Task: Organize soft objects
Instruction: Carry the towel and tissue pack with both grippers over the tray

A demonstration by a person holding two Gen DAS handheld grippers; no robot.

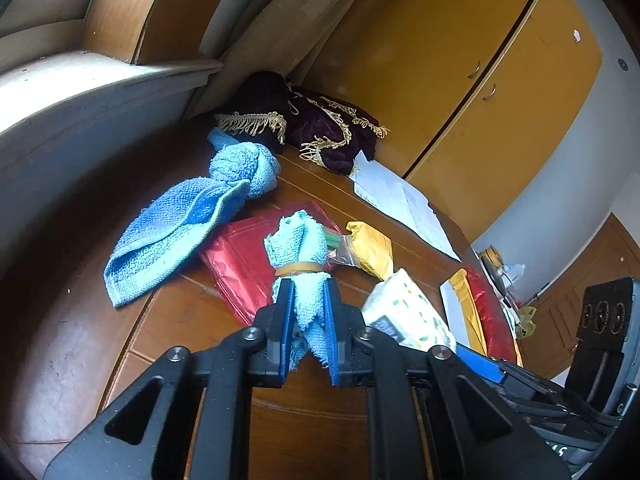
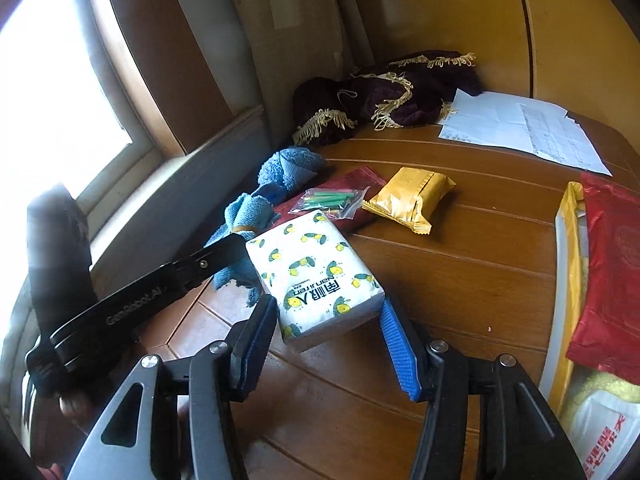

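Left wrist view: the left tongs point(image 1: 307, 312) are clenched on a light blue cloth roll point(image 1: 301, 252), bound by a tan rubber band point(image 1: 298, 268). The roll's long axis runs straight ahead along the fingers; its banded upper part projects beyond the fingertips and its loose tail hangs between the blue pads point(image 1: 285, 320). It appears to be held clear of the wooden bench point(image 1: 280, 432), though whether its far end touches anything cannot be told.

Ahead and to the left lies a larger blue towel point(image 1: 180, 232), knotted at its far end. Beyond it, at the bench's far corner against the wall, is a heap of dark purple fringed velvet point(image 1: 320, 132). Under and behind the roll lie a red foil packet point(image 1: 236, 264), a small clear bag of green sticks point(image 1: 336, 242) and a gold foil packet point(image 1: 370, 248).

Right wrist view: the right tongs point(image 2: 328, 320) stand released, their jaws spread wide on either side of the near end of a printed tissue pack point(image 2: 316, 272), which rests on the bench. The pack's long axis points away and slightly left from the tongs. Contact between pads and pack cannot be confirmed.

Judgement: the right tongs are the nearer to the tissue pack and need only to clench; the left, already loaded, would be the one to carry its roll toward the towel.
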